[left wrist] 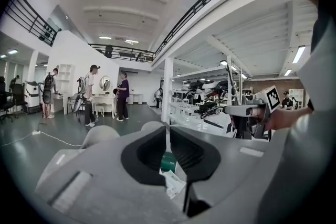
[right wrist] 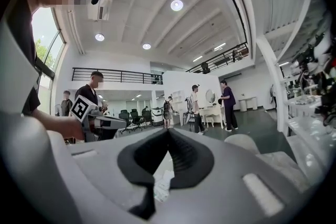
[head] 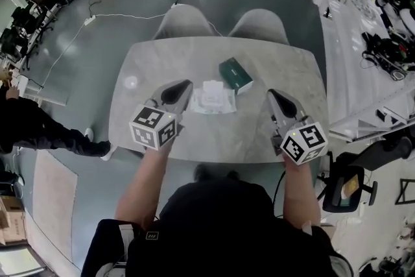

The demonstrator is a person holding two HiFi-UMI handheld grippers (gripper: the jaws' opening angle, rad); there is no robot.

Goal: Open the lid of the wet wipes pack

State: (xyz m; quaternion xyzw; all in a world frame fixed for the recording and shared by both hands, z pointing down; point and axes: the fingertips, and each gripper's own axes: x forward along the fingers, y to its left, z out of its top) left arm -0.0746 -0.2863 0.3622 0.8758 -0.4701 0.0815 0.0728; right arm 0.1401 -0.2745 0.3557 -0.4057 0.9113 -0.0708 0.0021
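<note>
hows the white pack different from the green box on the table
The white pack is pale, flat and crinkly; the green box is dark with crisp edges. The white pack lies nearer the person; the green box lies behind it, to the right, turned at an angle. Both rest on the grey table, close together.

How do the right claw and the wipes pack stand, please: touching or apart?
Apart: head view shows bare table between the right claw and the wipes pack.

On the table (head: 194,55) lie one white wet wipes pack (head: 213,97) and one green box (head: 235,74). Behind the table stand two grey chairs (head: 185,21) (head: 262,24). Over its near edge are two grippers, the left gripper (head: 187,84) and the right gripper (head: 271,94).
</note>
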